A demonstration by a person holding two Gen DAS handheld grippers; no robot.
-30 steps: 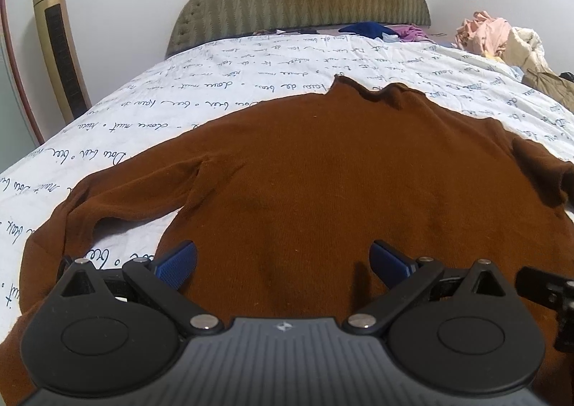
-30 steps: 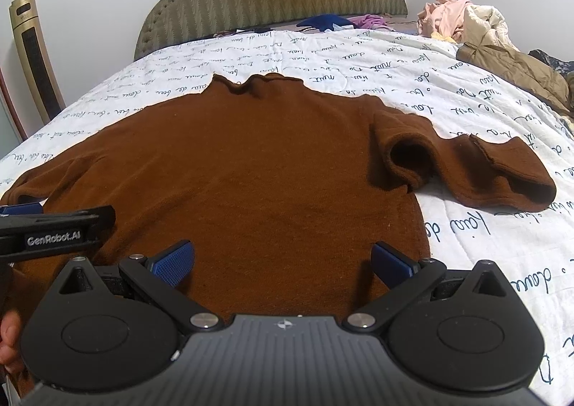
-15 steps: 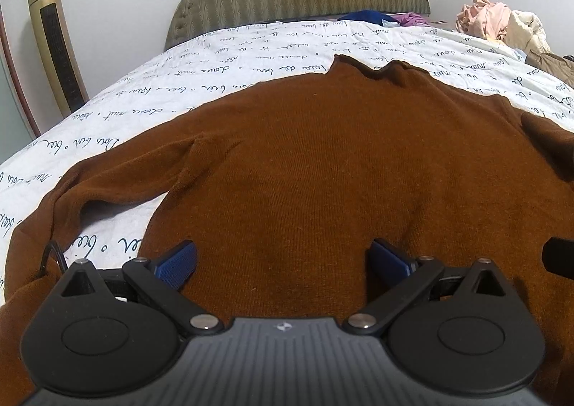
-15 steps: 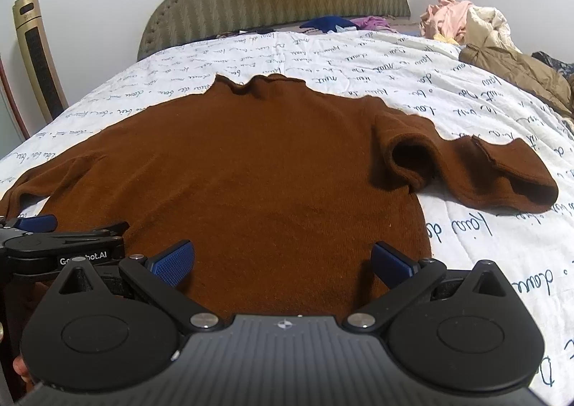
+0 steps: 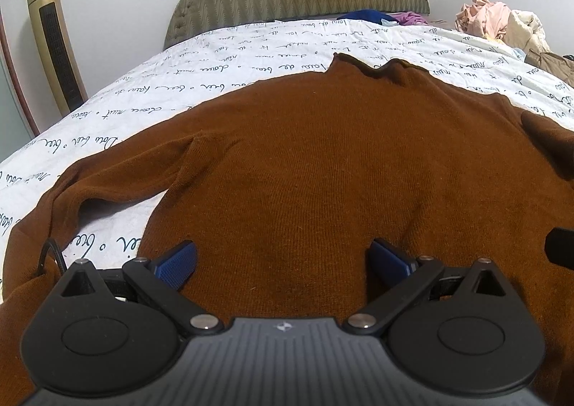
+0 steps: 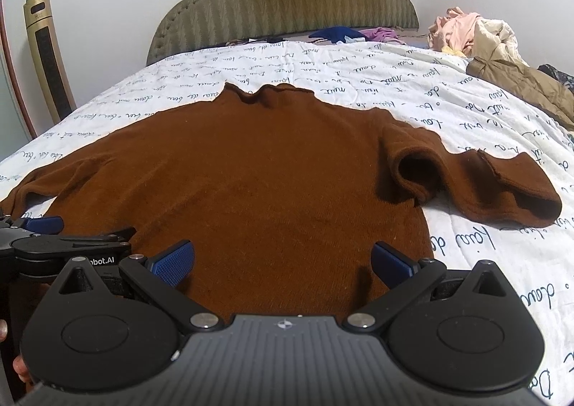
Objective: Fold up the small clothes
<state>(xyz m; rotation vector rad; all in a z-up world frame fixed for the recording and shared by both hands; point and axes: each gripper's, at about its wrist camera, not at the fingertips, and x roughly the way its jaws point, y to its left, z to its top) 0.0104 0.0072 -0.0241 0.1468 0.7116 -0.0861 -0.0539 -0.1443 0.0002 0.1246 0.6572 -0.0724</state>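
Here, scene: a brown knitted sweater (image 6: 280, 176) was laid flat on a bed (image 6: 394, 83) covered by a white quilt printed with handwriting, its collar (image 6: 265, 93) pointed toward the padded headboard (image 6: 287, 0).
Sleeves: one sleeve (image 5: 107, 176) was stretched out to the left side; the other sleeve (image 6: 477, 187) was bent and bunched at the right side.
Left gripper (image 5: 283, 260): it was held low over the sweater's hem near the left corner, with the jaws spread wide and nothing between them.
Right gripper (image 6: 283, 260): it was held over the hem near the right corner, likewise spread wide and empty.
Surroundings: a heap of other clothes (image 6: 477, 32) was seen at the far right of the bed, and a gold tower fan (image 5: 53, 40) by the wall.
Step in hand: the sweater was judged to be spread out but not yet folded, with both grippers positioned at the hem.
Next move: a pinch of the fabric by each gripper would probably be called for, through both layers, before any part is carried across the body.
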